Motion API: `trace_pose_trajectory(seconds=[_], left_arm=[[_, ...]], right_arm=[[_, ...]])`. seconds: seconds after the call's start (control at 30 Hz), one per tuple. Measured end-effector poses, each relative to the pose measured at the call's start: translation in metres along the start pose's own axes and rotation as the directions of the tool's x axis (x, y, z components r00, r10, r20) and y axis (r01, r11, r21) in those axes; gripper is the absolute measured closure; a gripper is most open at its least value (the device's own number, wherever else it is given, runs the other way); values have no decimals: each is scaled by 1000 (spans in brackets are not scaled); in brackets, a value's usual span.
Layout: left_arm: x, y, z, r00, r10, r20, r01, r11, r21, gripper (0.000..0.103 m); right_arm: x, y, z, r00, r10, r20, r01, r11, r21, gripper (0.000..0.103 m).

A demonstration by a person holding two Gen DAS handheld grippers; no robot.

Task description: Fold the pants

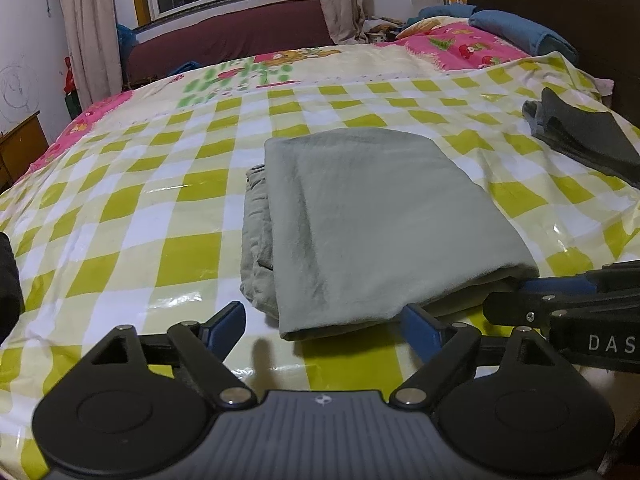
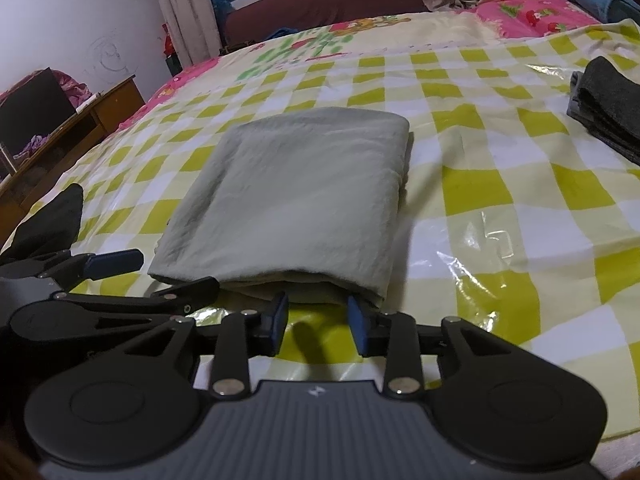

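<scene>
The grey-green pants (image 1: 360,216) lie folded into a thick rectangle on the yellow-and-white checked cover (image 1: 132,216). My left gripper (image 1: 324,322) is open wide. Its blue pads stand either side of the fold's near left corner without touching it. In the right wrist view the pants (image 2: 296,192) fill the middle. My right gripper (image 2: 318,306) is open a little, tips at the near edge of the fold, pads not pressing the cloth. Each gripper shows in the other's view: the right gripper (image 1: 520,296) at the near right corner, the left gripper (image 2: 160,276) at the near left.
A dark grey folded garment (image 1: 580,136) (image 2: 612,108) lies on the cover at the far right. A pink flowered quilt (image 1: 460,46) and a blue pillow (image 1: 516,28) lie at the head of the bed. A wooden desk (image 2: 80,120) stands to the left.
</scene>
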State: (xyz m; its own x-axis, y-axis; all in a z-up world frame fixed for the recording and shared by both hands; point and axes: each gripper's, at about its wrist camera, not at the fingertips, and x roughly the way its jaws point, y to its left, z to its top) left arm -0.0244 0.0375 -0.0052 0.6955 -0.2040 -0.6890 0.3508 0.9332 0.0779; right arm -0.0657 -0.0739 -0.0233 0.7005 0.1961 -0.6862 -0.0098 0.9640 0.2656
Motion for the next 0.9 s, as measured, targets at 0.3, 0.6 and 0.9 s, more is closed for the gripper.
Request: trace_pose_trajectory(seconds=[0.3, 0.6, 0.9], left_arm=[[-1, -1, 1, 1000, -3, 5, 3, 1000, -7, 1], [-2, -1, 1, 1000, 2, 6, -2, 1000, -4, 0], [-2, -1, 1, 1000, 8, 9, -8, 1000, -3, 0]], right_arm=[[1, 0, 0, 1000, 2, -8, -2, 1000, -3, 68], [3, 0, -1, 1000, 9, -15, -9, 1000, -2, 67], [4, -1, -2, 1000, 9, -22, -9, 1000, 0, 67]])
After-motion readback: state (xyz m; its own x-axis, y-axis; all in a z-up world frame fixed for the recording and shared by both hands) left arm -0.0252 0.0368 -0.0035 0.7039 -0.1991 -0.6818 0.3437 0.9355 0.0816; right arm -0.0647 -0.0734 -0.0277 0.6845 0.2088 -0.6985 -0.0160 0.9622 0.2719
